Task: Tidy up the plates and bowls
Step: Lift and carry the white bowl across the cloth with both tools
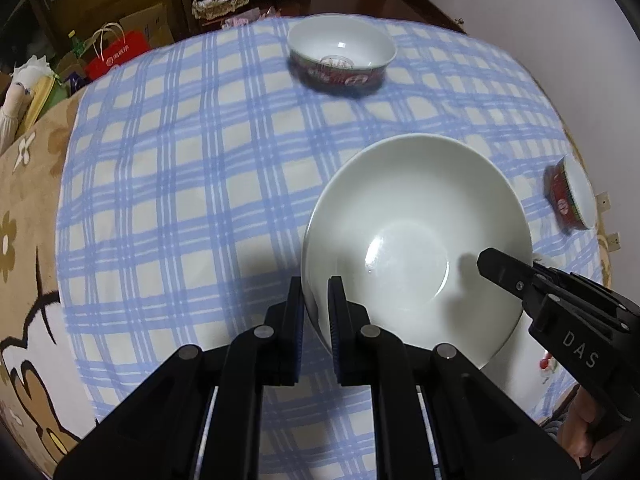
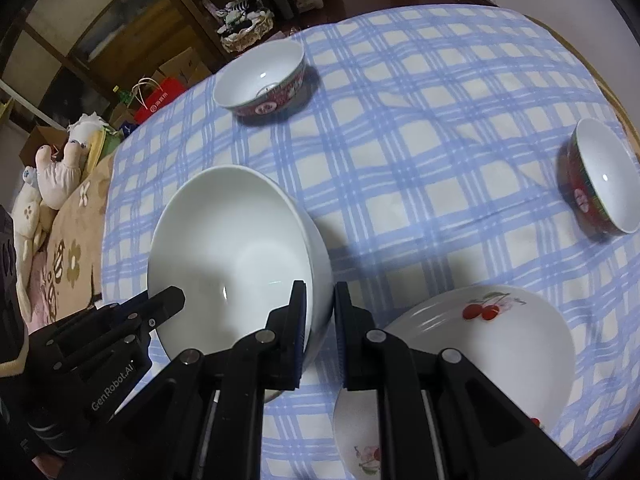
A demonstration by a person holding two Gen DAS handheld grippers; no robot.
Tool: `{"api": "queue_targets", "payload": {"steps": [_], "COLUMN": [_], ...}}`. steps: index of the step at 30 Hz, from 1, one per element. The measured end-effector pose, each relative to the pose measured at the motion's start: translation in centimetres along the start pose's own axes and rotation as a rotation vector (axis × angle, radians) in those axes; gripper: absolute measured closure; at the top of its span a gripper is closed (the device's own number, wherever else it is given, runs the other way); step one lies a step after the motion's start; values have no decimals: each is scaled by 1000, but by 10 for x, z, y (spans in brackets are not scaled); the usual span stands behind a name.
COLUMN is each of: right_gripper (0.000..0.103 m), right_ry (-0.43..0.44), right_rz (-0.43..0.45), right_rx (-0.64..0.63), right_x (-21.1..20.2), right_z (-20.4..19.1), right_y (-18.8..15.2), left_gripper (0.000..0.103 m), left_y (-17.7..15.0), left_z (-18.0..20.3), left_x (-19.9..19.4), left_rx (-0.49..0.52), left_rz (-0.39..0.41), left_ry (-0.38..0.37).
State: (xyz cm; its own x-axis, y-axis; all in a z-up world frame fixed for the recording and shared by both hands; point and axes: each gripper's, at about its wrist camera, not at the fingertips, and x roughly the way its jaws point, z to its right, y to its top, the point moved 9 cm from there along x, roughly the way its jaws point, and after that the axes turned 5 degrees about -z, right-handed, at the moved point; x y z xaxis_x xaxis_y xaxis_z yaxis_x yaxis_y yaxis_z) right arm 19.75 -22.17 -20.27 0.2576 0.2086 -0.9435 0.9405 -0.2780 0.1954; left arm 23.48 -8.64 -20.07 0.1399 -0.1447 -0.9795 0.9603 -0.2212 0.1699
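A large plain white bowl (image 1: 416, 216) (image 2: 228, 240) is held by its rim from two sides over the blue plaid tablecloth (image 1: 192, 184) (image 2: 420, 160). My left gripper (image 1: 316, 296) (image 2: 160, 302) is shut on its left rim. On the opposite rim my right gripper (image 2: 320, 300) (image 1: 514, 268) is shut too, with one finger inside the bowl. A red-patterned bowl (image 1: 342, 56) (image 2: 260, 80) stands upright at the far side. A second red-patterned bowl (image 1: 572, 192) (image 2: 604, 176) stands at the right. White plates with cherry prints (image 2: 480, 344) lie just right of my right gripper.
A smaller cherry-print dish (image 2: 360, 440) lies at the near edge under my right gripper. Beyond the table's left edge are plush toys (image 2: 56, 172), a red paper bag (image 1: 116, 56) (image 2: 160, 98) and dark wooden shelving (image 2: 120, 20). A flower-patterned cover (image 1: 28, 240) lies left of the cloth.
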Motion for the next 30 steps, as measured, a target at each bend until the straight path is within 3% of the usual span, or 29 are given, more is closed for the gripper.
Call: {"api": "queue_targets", "payload": {"steps": [4,12,18,23,30], "right_gripper": [89,89,91,91,91], "right_ry": [-6,14,-57,-31,-92], "right_rz": [-3,17,41,40,51], "right_rx": [1,-22,-79,-46,-90], "right_x": [16,22,23,23,25], "right_z": [1,1,0,4,2], "right_y": [-4,1,5,6,6], "left_gripper": [92,92,92,92,92], "left_y": [-4,-2,2,2,7], "left_z": [-3,-5,-3,-1,-2], "left_x": [15,20,23,33,32], "left_rx": [-3,25,25,27,19], "left_rz": [-22,13,19,-7,16], "left_ry": [28,-7,-9,1,1]}}
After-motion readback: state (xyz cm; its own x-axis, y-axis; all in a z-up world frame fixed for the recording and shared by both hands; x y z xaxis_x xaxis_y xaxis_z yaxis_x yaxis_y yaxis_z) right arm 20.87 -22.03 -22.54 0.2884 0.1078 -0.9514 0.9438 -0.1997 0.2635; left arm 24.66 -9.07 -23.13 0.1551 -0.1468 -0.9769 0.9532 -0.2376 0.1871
